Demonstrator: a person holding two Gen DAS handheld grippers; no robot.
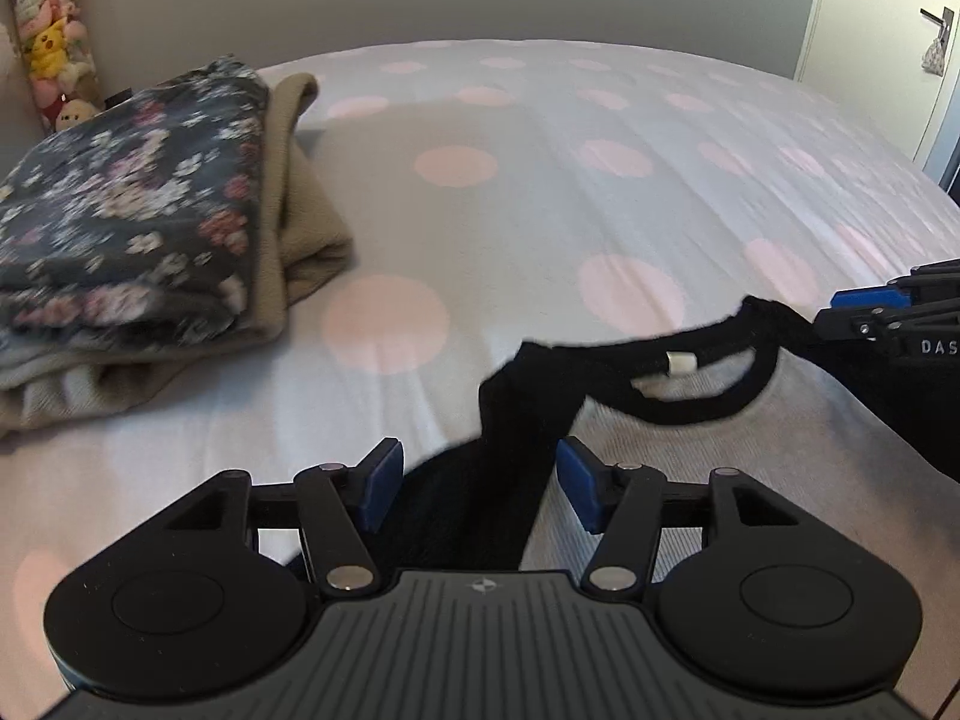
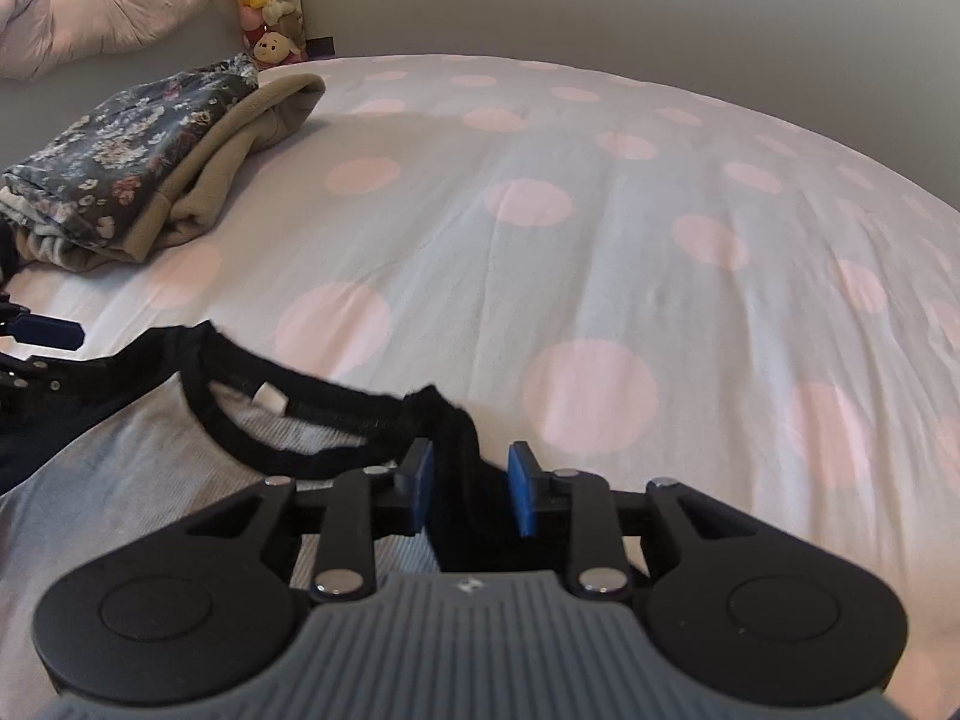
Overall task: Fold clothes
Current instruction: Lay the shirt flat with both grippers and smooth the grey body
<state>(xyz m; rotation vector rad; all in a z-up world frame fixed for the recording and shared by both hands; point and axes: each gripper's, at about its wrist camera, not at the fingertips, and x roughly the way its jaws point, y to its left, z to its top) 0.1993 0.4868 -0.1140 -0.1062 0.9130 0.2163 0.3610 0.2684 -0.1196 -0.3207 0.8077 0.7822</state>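
Grey shirt (image 2: 120, 480), black collar (image 2: 336, 405), black sleeves

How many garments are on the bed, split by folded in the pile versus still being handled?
Folded in the pile: 2, the floral garment on top and the beige garment under it; a greyish layer beneath may be a third, cannot tell.
Being handled: 1, the grey shirt with black trim.
Total: 3

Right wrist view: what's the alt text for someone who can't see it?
The right gripper, jaws apart, straddles the black shoulder of a grey raglan shirt on a pink-dotted bedsheet. Folded clothes lie far left.
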